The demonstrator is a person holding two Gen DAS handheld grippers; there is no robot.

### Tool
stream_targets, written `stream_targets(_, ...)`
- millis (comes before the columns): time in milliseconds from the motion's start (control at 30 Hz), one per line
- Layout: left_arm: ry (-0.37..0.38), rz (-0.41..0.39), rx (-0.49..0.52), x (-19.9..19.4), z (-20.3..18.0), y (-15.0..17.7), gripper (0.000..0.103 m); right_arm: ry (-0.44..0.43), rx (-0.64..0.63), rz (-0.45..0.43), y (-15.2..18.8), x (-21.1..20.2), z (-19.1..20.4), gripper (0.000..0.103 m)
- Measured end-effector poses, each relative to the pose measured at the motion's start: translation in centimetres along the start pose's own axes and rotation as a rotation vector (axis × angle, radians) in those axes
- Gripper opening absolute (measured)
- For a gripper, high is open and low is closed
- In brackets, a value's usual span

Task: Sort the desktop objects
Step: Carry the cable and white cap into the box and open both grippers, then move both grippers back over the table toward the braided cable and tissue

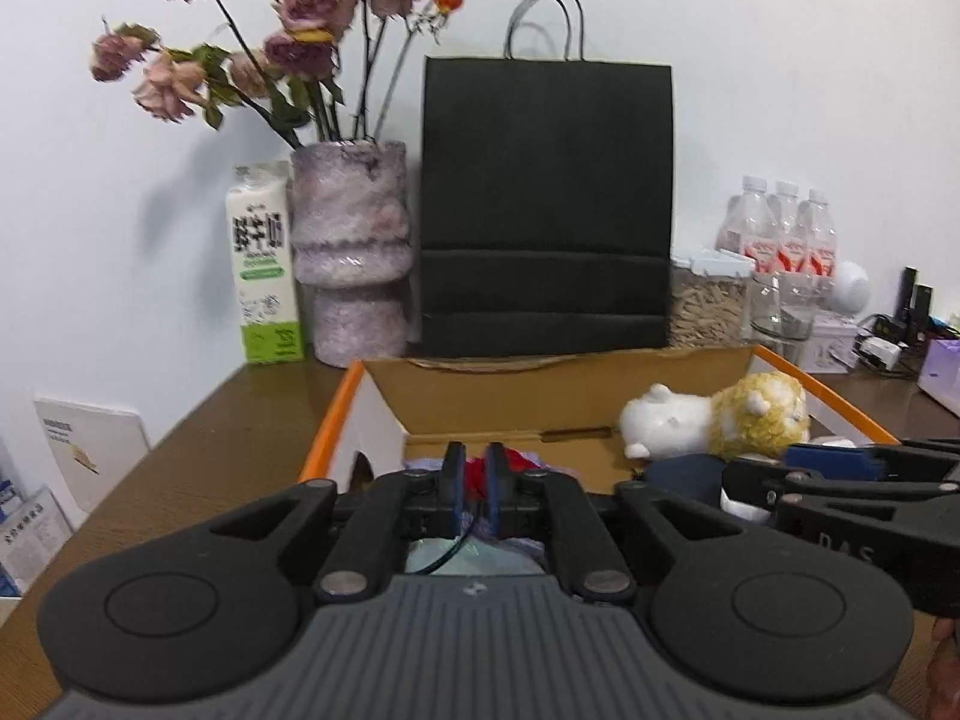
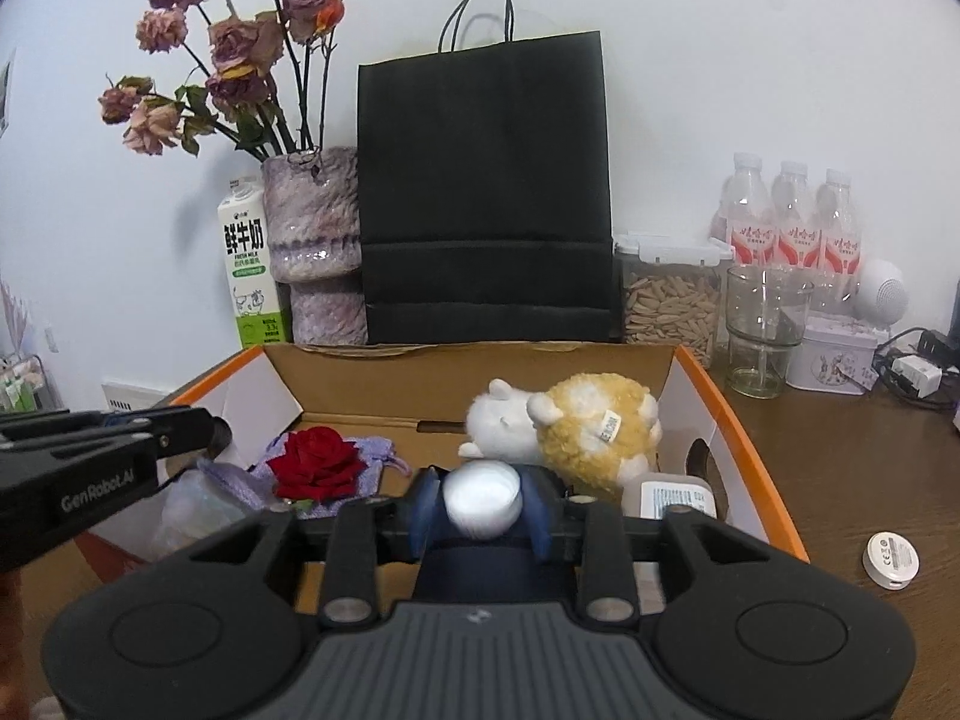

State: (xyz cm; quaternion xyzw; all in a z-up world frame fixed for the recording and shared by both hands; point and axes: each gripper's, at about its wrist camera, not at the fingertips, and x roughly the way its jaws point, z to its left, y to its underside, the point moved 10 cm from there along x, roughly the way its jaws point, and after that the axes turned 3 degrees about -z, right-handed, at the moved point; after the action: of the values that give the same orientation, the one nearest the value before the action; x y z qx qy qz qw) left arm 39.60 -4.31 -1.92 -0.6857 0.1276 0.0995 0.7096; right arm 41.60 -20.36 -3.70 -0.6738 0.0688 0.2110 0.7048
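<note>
Both claws are hovering over the open cardboard box [image 2: 480, 372] sitting mid-frame on the bench [image 2: 840, 450].

The right claw [image 2: 480, 510] is standing partly open around a small white cup-like thing [image 2: 480, 501], low centre of its view. I can't tell if the pads are actually pressing it.

The left claw [image 1: 474, 480] is only a narrow slit, with the red rose [image 2: 315, 462] showing through the gap. It's not obviously pinching anything.

The plush sheep [image 2: 570, 432] is already lying in the box, toward the back right.

If this is a drop-off, I'd open fully and lift straight up so the fingers aren't snagging the lilac pouch [image 2: 372, 456] or nudging the rose. Then there's the little white disc [image 2: 891, 558] outside the box at lower right, probably next.
</note>
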Motion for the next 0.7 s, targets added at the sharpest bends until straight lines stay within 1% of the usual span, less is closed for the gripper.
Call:
stream_targets(33,-0.007,-0.004,0.0,-0.1,0.0,0.0,0.038,0.003,0.006,-0.005,-0.1,-0.1,-0.1,0.066)
stream_targets(67,-0.013,-0.013,-0.002,-0.2,0.1,-0.1,0.056,0.008,0.011,-0.013,-0.2,-0.2,-0.2,0.084)
stream_targets(100,-0.02,-0.027,-0.003,-0.4,0.2,-0.3,0.063,0.004,0.009,-0.023,-0.3,-0.4,-0.2,0.09)
stream_targets(133,-0.028,-0.037,-0.001,-0.5,0.2,-0.4,0.073,0.001,0.007,-0.034,-0.4,-0.5,-0.1,0.092)
stream_targets(167,-0.05,-0.048,0.001,-0.7,0.3,-0.5,0.081,0.002,0.006,-0.047,-0.6,-0.7,0.0,0.094)
stream_targets(200,-0.076,-0.062,0.0,-0.8,0.6,-0.7,0.084,0.013,0.009,-0.056,-0.7,-0.8,-0.1,0.097)
stream_targets(267,-0.105,-0.084,-0.008,-1.0,1.0,-1.0,0.097,0.031,0.021,-0.066,-0.9,-0.9,-0.4,0.103)
stream_targets(300,-0.12,-0.095,-0.015,-1.1,1.2,-1.2,0.101,0.033,0.03,-0.07,-1.0,-1.0,-0.6,0.103)
stream_targets(333,-0.131,-0.108,-0.021,-1.2,1.4,-1.3,0.103,0.031,0.041,-0.072,-1.1,-1.0,-0.7,0.103)
stream_targets(433,-0.137,-0.123,-0.022,-1.4,1.5,-1.4,0.103,0.031,0.05,-0.066,-1.1,-0.9,-1.0,0.103)
stream_targets(533,-0.146,-0.123,-0.008,-1.4,1.5,-1.4,0.103,0.036,0.043,-0.062,-1.0,-0.8,-0.9,0.103)
stream_targets(700,-0.137,-0.111,-0.02,-1.4,1.5,-1.2,0.103,0.036,0.039,-0.061,-1.0,-0.8,-0.8,0.103)
